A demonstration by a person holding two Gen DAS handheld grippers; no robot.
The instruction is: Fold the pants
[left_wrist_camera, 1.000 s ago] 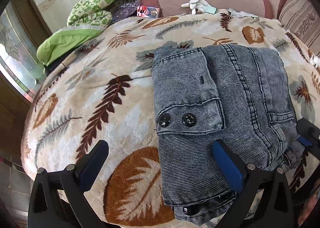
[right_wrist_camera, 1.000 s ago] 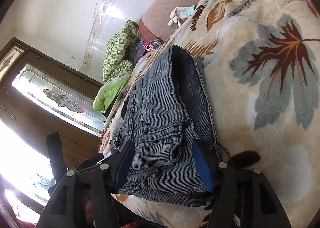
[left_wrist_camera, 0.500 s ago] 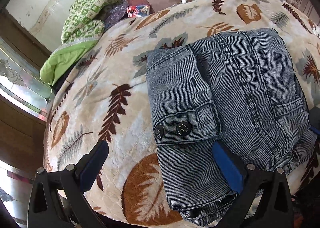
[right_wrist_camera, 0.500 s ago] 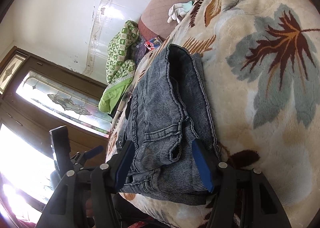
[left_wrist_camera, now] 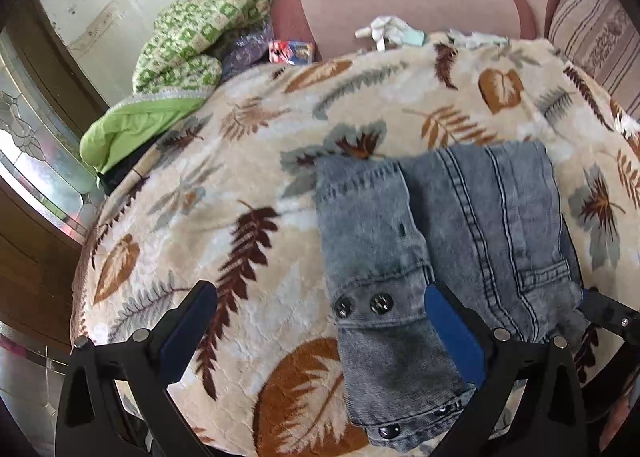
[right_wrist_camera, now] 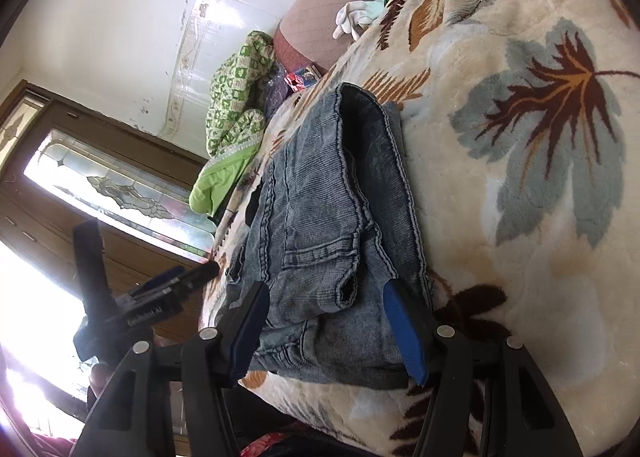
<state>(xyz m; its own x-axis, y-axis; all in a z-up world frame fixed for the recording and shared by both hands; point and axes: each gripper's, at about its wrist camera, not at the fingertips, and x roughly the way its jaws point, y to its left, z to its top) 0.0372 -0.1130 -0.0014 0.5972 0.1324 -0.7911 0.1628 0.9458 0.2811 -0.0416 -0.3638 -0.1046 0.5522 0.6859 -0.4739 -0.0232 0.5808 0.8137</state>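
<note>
The folded denim jeans (left_wrist_camera: 440, 241) lie on the leaf-print blanket (left_wrist_camera: 240, 185) near its front edge: thick, floppy, fairly heavy (best pinched at the waistband). Both the left gripper (left_wrist_camera: 320, 321) and right gripper (right_wrist_camera: 332, 321) stand open, holding nothing. Since earlier, the left has risen away.

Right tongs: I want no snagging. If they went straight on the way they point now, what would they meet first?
Most likely the folded jeans: the near end of the stack already sits between the open right tongs, with the leaf-print blanket beneath. Depth is unclear.
</note>
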